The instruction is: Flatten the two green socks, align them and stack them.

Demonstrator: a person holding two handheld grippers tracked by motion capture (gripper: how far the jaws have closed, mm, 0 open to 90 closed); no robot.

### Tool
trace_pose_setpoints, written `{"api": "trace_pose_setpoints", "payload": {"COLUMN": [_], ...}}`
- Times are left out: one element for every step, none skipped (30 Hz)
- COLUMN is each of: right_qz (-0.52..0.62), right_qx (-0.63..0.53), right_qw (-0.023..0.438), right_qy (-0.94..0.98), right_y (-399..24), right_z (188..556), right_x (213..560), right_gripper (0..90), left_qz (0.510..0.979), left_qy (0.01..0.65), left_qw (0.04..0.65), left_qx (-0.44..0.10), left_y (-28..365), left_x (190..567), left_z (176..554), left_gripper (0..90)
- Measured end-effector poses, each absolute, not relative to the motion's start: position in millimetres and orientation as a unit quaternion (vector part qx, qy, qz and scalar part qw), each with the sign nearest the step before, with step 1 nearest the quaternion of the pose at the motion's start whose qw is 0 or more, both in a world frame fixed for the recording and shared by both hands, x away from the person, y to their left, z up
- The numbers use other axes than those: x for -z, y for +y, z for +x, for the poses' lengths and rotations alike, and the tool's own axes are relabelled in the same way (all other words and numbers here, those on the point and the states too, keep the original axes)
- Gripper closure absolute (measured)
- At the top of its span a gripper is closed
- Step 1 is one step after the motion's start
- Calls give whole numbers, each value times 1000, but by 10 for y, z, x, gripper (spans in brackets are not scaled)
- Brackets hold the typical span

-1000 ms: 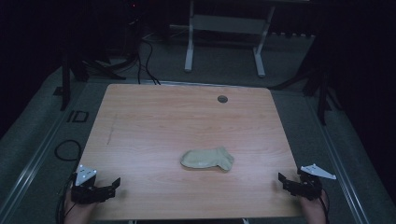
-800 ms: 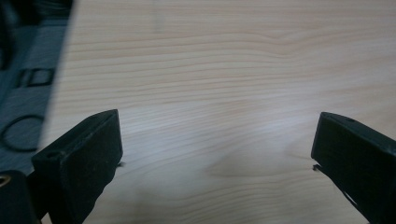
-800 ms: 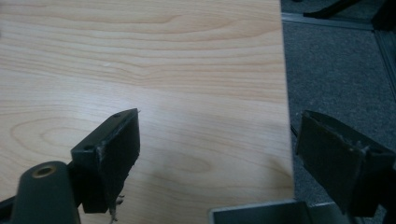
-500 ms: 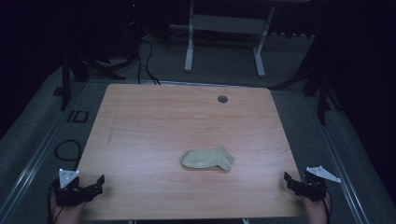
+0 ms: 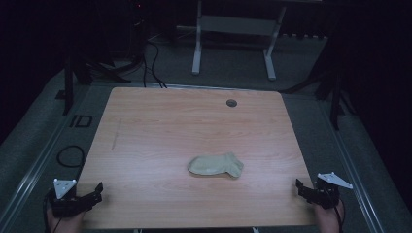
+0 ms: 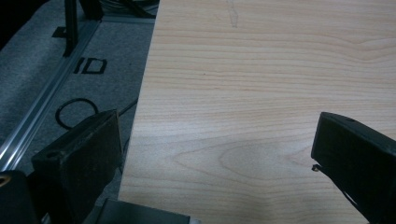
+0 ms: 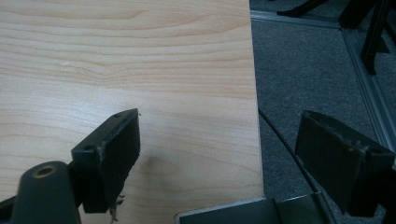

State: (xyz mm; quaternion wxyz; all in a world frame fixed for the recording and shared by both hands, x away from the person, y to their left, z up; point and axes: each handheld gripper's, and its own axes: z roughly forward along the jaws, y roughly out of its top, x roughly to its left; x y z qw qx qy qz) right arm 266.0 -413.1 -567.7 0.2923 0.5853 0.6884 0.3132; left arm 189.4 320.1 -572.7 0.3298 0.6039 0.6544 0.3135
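Observation:
A pale beige sock (image 5: 215, 165) lies flat on the wooden table (image 5: 170, 126), a little right of centre and toward the front. My left gripper (image 5: 97, 193) is held at the front-left corner, jaws wide apart and empty. In the left gripper view, my left gripper (image 6: 215, 140) straddles the table's left edge (image 6: 140, 107). At the front-right corner my right gripper (image 5: 300, 189) is also open and holds nothing. In the right gripper view, my right gripper (image 7: 219, 140) spans the table's right edge (image 7: 254, 93). Both grippers are far from the sock.
A round dark grommet hole (image 5: 231, 103) sits near the table's far edge. Grey carpet with metal rails (image 5: 39, 160) surrounds the table, and a black cable loop (image 5: 70, 156) lies on the floor at left. A white desk frame (image 5: 197, 48) stands behind.
My left gripper has drawn back to the left, from over the table's front edge to its front-left corner. The right gripper has shifted slightly right. The sock has not moved.

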Motion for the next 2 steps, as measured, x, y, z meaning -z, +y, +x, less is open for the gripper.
{"api": "trace_pose_setpoints", "payload": {"right_qz": [585,585], "right_qx": [-314,-313], "right_qw": [292,292], "right_qy": [689,689], "right_y": [-4131,-4130], "right_z": [2660,2659], "right_x": [5677,5677], "right_gripper": [141,141], "left_qz": [604,604], "left_qy": [654,654], "left_qw": [329,330], "left_qx": [-313,-314], "left_y": [3200,3195], "left_x": [5727,5727], "left_z": [1895,1895], "left_gripper": [22,22]}}
